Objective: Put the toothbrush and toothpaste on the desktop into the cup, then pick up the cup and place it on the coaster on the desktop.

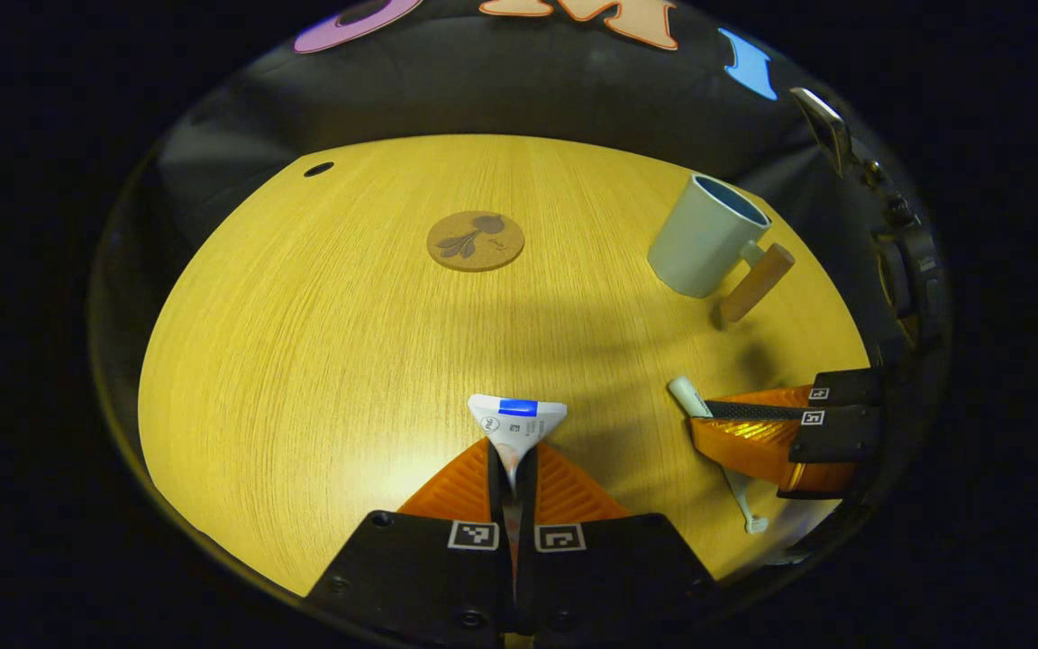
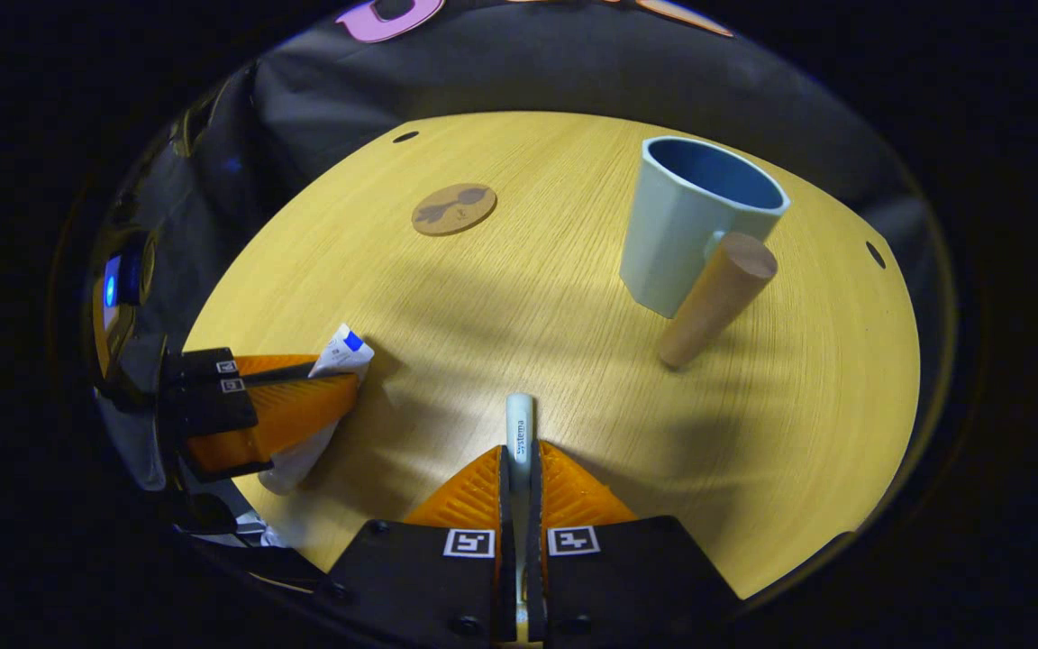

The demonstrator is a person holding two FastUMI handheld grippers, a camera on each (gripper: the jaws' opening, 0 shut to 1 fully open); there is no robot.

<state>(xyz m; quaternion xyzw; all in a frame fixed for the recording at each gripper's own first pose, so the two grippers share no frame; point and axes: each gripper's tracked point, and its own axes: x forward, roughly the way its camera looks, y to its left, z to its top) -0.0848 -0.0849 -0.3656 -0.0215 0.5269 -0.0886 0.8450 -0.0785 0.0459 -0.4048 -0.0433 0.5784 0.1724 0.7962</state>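
Observation:
My left gripper (image 1: 515,461) is shut on the white toothpaste tube (image 1: 517,424), whose crimped end with a blue patch sticks out past the orange fingers. My right gripper (image 2: 519,461) is shut on the white toothbrush (image 2: 519,433), handle end pointing forward. In the left gripper view the right gripper (image 1: 708,416) holds the toothbrush (image 1: 740,491) at the right. In the right gripper view the left gripper (image 2: 352,379) holds the tube (image 2: 339,356) at the left. The pale cup (image 2: 686,225) with a wooden handle (image 2: 715,299) stands upright at the far right. The round cork coaster (image 1: 475,240) lies far centre.
The round wooden table (image 1: 321,361) carries everything. Small dark holes (image 2: 874,254) sit near its rim. Black cloth walls the booth behind. The coaster (image 2: 453,209) lies left of the cup, with bare wood between them.

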